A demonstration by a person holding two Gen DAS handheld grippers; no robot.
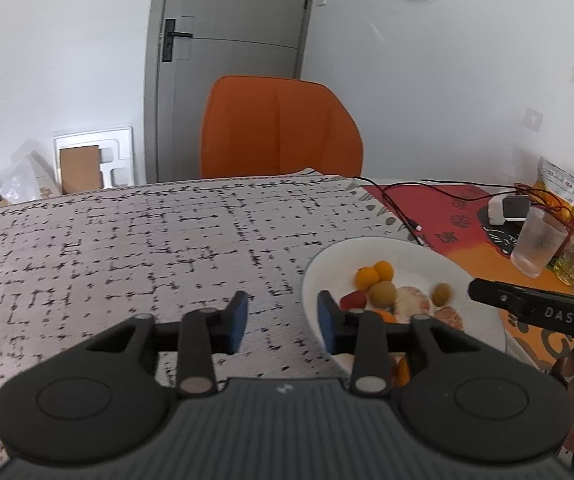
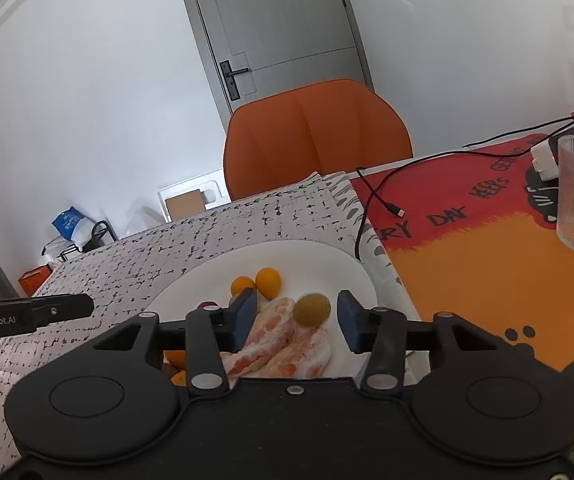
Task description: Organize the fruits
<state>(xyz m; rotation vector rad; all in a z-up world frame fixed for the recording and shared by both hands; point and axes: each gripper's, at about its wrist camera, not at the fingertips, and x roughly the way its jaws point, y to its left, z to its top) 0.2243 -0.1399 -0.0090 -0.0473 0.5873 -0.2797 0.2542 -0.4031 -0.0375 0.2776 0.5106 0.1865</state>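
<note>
Both grippers stood open, holding nothing: left gripper [image 1: 283, 322] over the patterned cloth, right gripper [image 2: 297, 322] above the white round plate [image 2: 191, 280]. Small green-brown fruit [image 2: 311, 309] lay at twelve o'clock between my fingers; I judged it could roll off the peeled citrus segments [image 2: 283, 344] if nudged.

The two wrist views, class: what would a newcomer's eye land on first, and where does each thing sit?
First the orange chair, pushed up to the table's far edge before the grey door. Then the white plate of fruit on the black-and-white tablecloth: small orange fruits, a greenish-brown round fruit and peeled citrus segments. The open right gripper hovers over it.
</note>
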